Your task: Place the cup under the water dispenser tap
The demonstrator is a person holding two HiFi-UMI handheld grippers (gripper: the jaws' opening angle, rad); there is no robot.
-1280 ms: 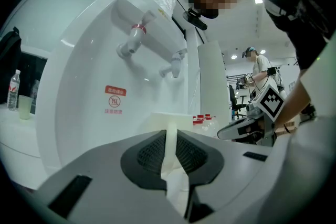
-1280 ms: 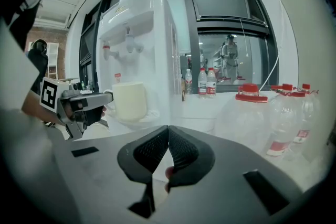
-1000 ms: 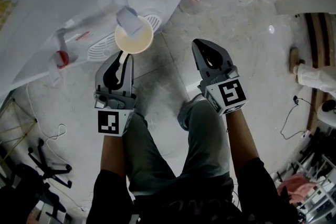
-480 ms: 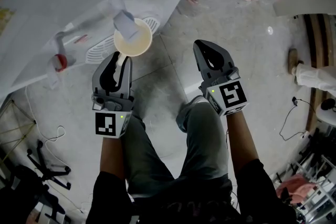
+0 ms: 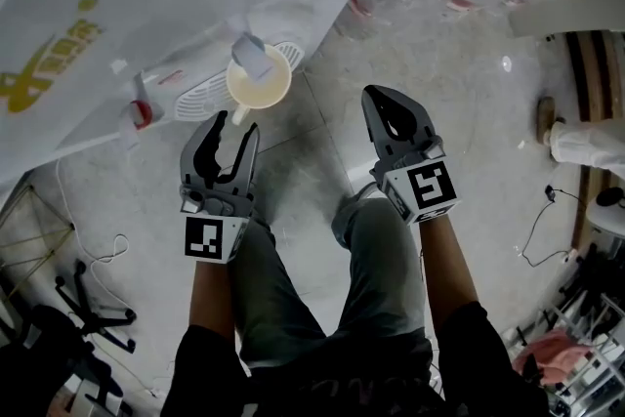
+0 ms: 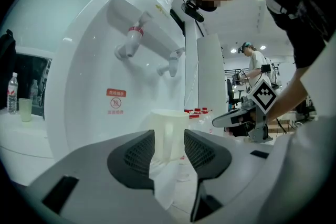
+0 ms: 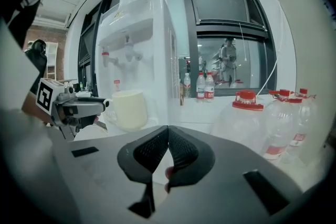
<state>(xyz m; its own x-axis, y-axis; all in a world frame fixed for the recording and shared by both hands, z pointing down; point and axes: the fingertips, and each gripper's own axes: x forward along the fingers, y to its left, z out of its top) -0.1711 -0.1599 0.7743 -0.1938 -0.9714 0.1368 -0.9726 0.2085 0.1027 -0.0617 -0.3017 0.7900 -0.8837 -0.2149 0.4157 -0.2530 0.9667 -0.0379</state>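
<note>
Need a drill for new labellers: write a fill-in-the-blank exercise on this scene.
1. The cup stands on the tray under a ___.
2. The left claw is ___, with the cup's handle between its jaws, unpressed.
3. The right claw is ___.
4. The big bottles have ___ caps.
Missing: tap; open; shut; red. The left claw's jaws have just been opening.

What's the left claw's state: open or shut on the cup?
Open. The left claw has just been opening; its pads stand apart, clear of the cup handle in the gap.
</note>
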